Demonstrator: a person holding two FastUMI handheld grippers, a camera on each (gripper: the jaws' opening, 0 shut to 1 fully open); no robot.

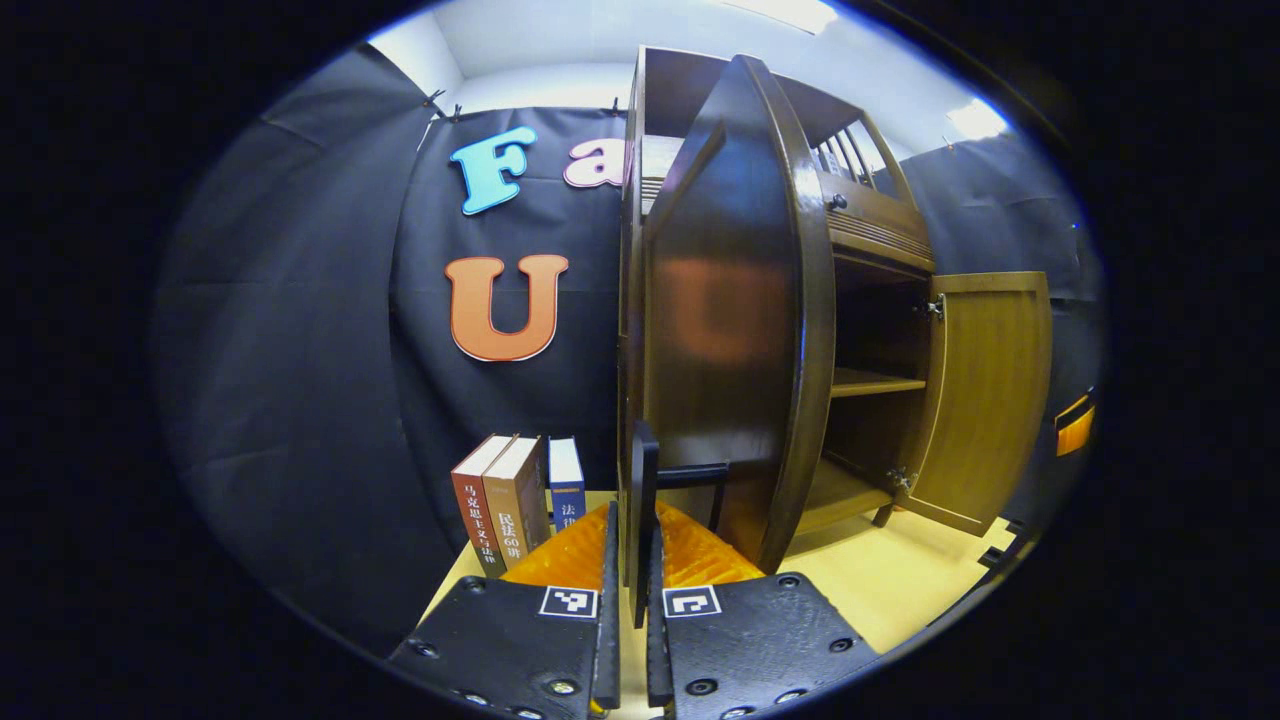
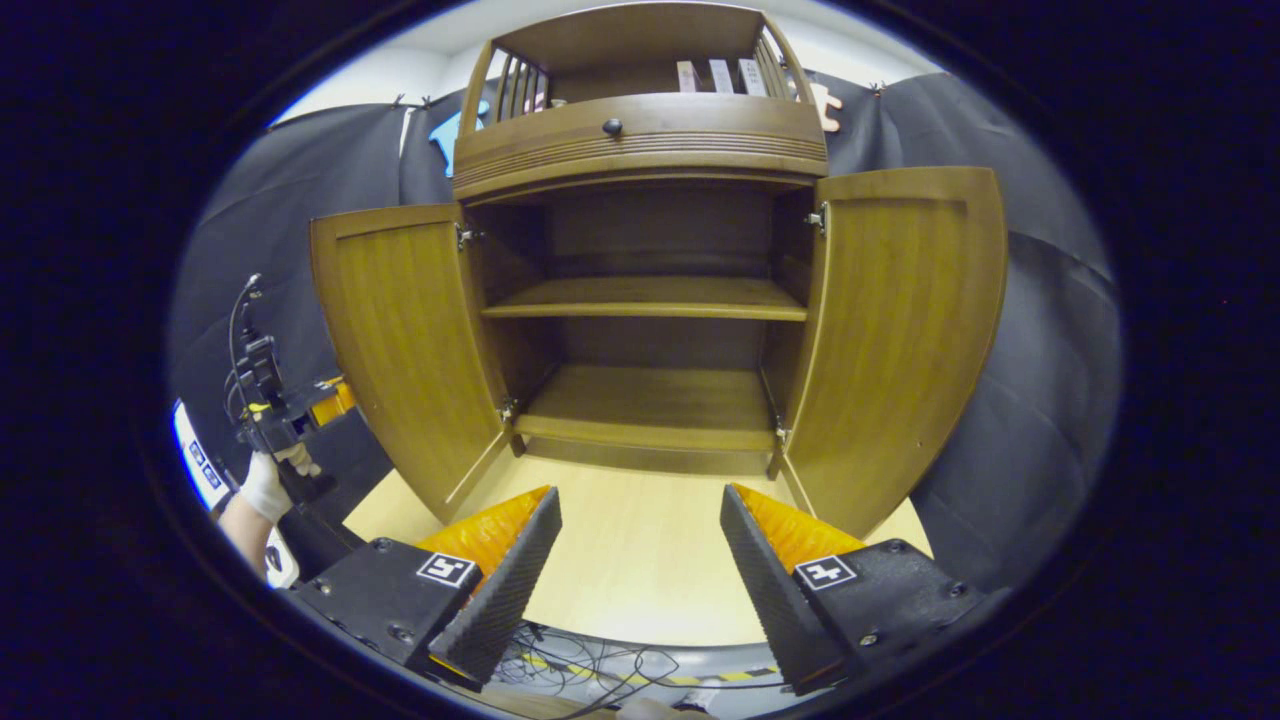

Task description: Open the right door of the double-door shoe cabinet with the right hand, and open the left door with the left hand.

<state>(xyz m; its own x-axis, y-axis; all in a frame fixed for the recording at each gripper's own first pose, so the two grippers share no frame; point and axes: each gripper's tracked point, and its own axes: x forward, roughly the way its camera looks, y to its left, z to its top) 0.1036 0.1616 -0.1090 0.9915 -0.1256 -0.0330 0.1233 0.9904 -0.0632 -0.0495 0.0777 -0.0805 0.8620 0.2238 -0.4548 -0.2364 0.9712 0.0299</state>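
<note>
In the left gripper view, your left hand-held gripper [image 1: 631, 600] is closed, its two fingers pinching a thin dark upright handle [image 1: 643, 500] at the edge of the left door [image 1: 735, 330]. That door is swung wide, its dark outer face turned toward the camera. Just beyond the fingertips, to the left, three books [image 1: 515, 500] stand upright on the pale table [image 1: 880, 580], close against the side of the shoe cabinet [image 1: 870, 230]. Farther off, past the door's edge, you can see the cabinet's inner shelf [image 1: 875, 382] and the right door [image 1: 985, 395] standing open.

In the right gripper view, your right hand-held gripper [image 2: 640, 560] is open, fingers spread well apart and holding nothing, hovering over the table [image 2: 640, 540] in front of the cabinet [image 2: 640, 140]. Beyond it, both doors stand open: the left door [image 2: 405, 340] and the right door [image 2: 900, 330] swing outward on either side of the two bare shelves [image 2: 645, 298]. At the far left, your gloved hand [image 2: 268, 485] holds the other gripper near the left door's outer edge. A knobbed drawer [image 2: 612, 127] sits above the opening.
</note>
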